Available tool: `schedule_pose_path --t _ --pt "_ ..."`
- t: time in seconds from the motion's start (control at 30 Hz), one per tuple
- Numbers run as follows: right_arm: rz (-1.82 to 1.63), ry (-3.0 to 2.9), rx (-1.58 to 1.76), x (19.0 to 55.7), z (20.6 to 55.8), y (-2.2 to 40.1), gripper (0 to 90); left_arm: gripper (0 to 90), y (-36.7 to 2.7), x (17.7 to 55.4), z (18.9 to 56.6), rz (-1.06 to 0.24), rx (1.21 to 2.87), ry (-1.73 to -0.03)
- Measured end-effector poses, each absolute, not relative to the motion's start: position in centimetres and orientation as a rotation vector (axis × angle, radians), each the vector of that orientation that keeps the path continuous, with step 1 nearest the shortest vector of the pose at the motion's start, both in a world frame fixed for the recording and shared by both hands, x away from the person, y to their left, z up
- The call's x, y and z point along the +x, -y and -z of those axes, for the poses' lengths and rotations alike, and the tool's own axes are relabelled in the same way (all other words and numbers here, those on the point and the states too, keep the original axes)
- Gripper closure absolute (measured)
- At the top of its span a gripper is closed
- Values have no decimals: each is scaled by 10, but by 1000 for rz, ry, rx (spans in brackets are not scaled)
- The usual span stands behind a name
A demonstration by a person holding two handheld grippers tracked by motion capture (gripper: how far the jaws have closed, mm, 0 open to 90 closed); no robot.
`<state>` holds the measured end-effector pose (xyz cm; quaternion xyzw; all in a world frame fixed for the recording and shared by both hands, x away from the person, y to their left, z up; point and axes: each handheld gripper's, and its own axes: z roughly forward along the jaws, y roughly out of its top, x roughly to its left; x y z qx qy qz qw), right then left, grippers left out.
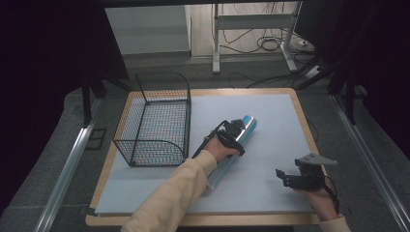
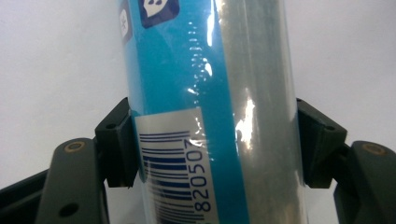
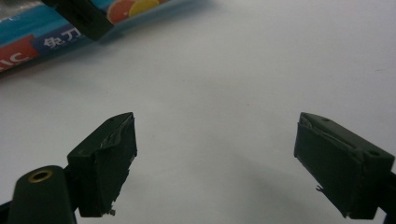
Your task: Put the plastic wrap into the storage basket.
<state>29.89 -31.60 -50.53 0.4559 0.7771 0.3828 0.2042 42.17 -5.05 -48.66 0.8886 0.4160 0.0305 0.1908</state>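
My left tongs (image 2: pixel 215 149) squeeze one long, round roll (image 2: pixel 210 93), shiny silver and blue in crinkly clear wrap with a striped label, and the black pads press on both of its sides. The roll lies slanted near the middle of the bench (image 1: pixel 270 116), a pale smooth sheet on wood, just beside the one black wire basket (image 1: pixel 157 118) at the bench's far left corner. My right tongs (image 3: pixel 215 163) hang wide open with nothing in them near the right edge, well apart from the roll.
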Motion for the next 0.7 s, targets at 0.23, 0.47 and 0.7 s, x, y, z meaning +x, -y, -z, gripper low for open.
schedule_pose_path --t 0.23,0.47,0.7 --pt "-1068 -2169 1274 299 505 315 136 302 47 419 473 -83 2496 -1116" --pt "-1068 -2166 1278 299 505 317 137 305 47 417 471 -88 2502 -1087" --pt "-1067 -2164 1282 299 505 317 139 310 36 415 449 -111 2459 -1061"
